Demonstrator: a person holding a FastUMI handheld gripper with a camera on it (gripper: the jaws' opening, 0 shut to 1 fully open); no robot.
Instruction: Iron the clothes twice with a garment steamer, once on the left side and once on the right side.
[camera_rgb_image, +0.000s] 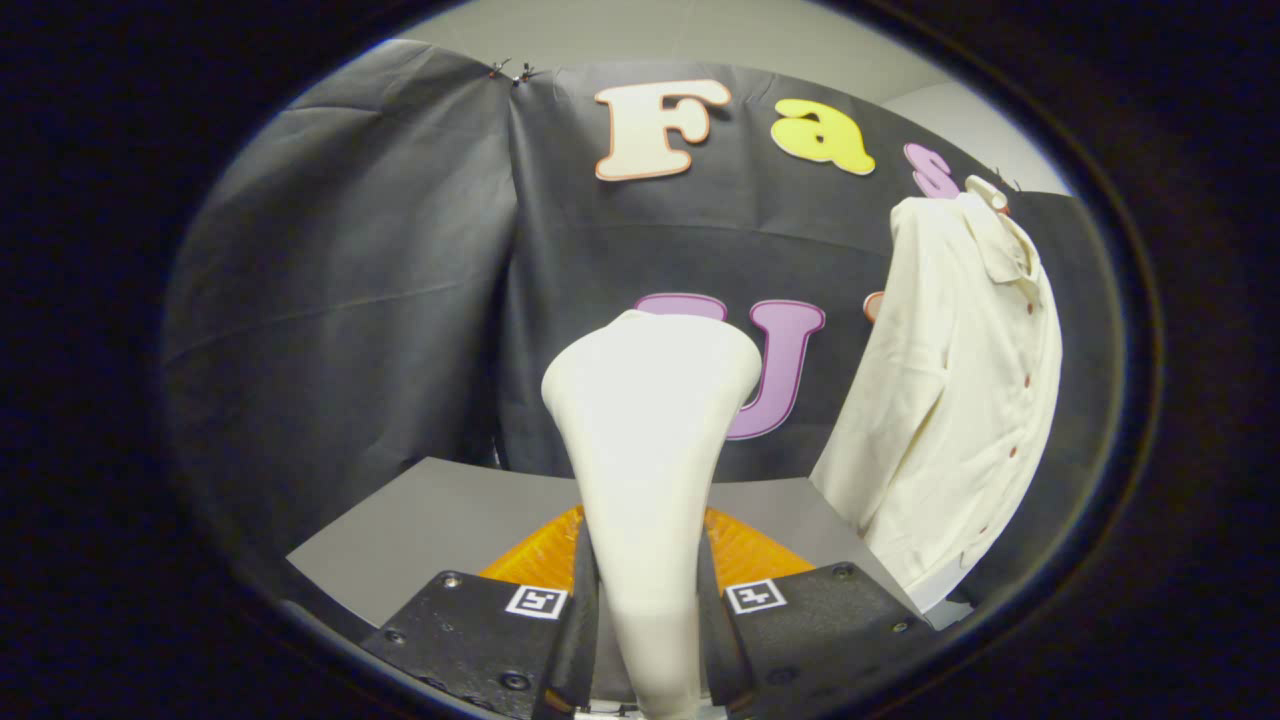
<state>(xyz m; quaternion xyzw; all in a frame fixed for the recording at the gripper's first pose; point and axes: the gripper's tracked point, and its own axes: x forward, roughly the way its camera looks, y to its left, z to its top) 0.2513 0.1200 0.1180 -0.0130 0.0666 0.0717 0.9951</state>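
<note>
The gripper (648, 640) clamps the steamer (650, 440) (its base hidden); shirt (950, 400) hangs beyond.

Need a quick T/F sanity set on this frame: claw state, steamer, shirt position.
1. The claw is shut on the steamer. True.
2. The shirt lies flat on the table. False: it hangs against the booth wall, right of the steamer.
3. The steamer head touches the shirt. False: they are apart.
4. The shirt has a buttoned front. True.
5. The table is grey. True.
</note>
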